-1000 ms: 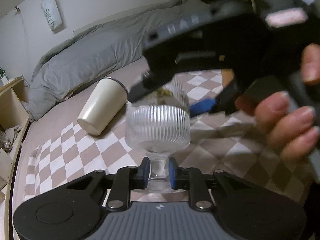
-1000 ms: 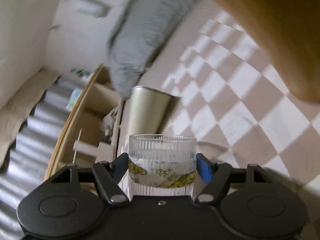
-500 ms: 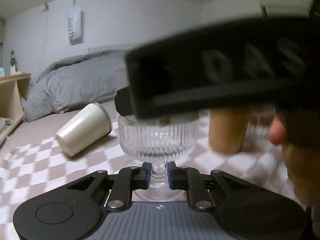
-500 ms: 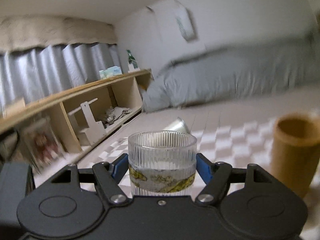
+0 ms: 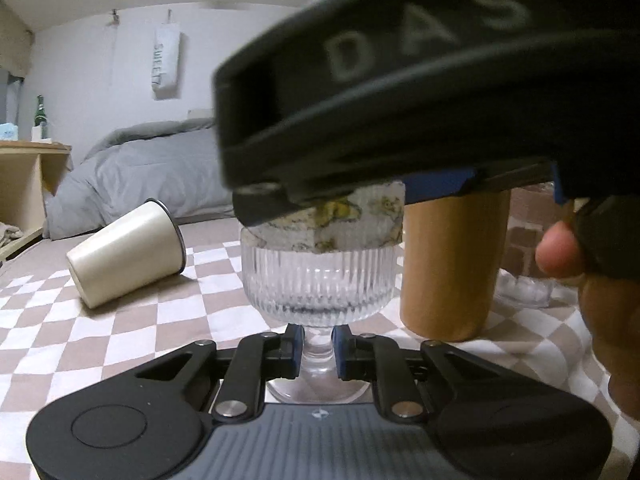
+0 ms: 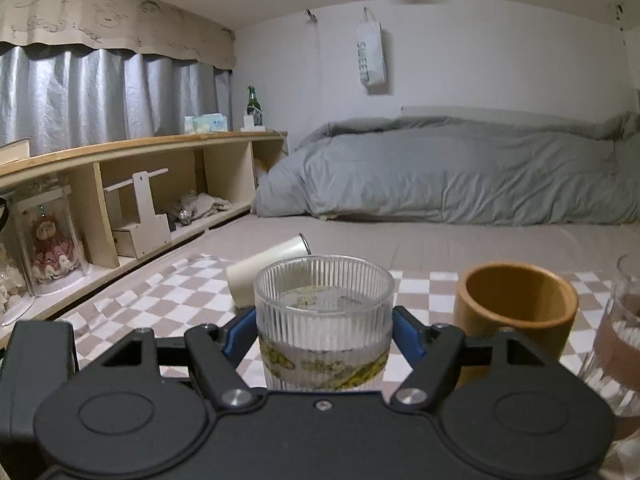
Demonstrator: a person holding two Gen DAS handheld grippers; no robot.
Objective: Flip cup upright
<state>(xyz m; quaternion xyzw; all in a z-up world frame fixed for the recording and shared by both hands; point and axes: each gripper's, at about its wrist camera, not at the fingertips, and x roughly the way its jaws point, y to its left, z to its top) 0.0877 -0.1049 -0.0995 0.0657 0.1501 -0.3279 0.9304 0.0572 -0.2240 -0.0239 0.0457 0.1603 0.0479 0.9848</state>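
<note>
A ribbed clear stemmed glass cup (image 5: 318,280) stands upright on the checkered cloth (image 5: 132,328). My left gripper (image 5: 314,350) is shut on its stem. My right gripper (image 6: 324,330) is shut on its bowl (image 6: 324,304), near the yellow-patterned band. In the left wrist view the right gripper's black body fills the upper right and hides the cup's rim. A cream cup (image 5: 126,250) lies on its side to the left, also in the right wrist view (image 6: 266,270).
A brown cup (image 5: 450,264) stands upright just right of the glass, also in the right wrist view (image 6: 516,308). Another clear glass (image 6: 620,344) stands at far right. A grey duvet (image 6: 460,172) lies behind. A wooden shelf (image 6: 132,196) runs along the left.
Both grippers swung the glass from tilted to upright and lowered it onto the cloth. The views levelled out; the brown cup came into view beside it.
</note>
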